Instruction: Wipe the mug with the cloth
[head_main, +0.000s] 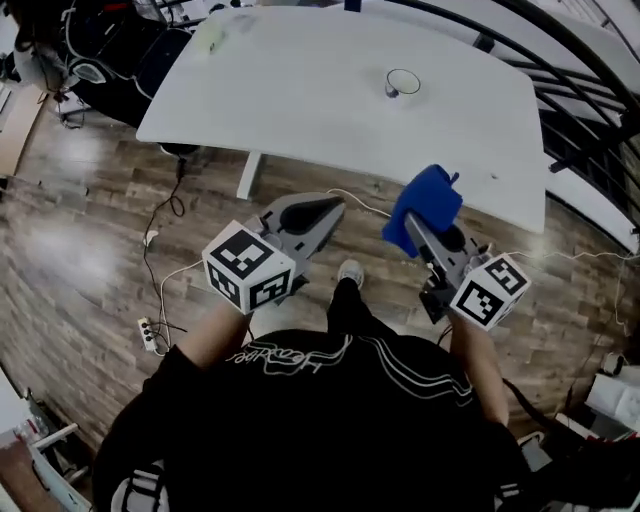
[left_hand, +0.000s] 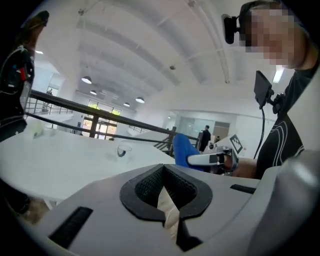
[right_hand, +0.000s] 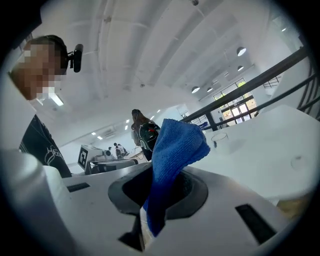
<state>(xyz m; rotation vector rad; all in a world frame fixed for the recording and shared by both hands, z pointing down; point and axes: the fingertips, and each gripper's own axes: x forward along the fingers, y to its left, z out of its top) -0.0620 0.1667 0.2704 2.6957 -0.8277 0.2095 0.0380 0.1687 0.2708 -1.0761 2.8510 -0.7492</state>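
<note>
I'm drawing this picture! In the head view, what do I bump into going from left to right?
power strip on the floor → left gripper → blue cloth

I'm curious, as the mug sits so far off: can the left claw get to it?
Probably yes: the table around the mug is bare, nothing blocks the left claw, though it's shut.

The mug (head_main: 403, 83) stands on the table (head_main: 300, 90), well ahead of both tongs. The cloth (head_main: 428, 205) sits in the right tongs (head_main: 412, 225), right of the left tongs (head_main: 333, 208), by the table's near edge.
</note>
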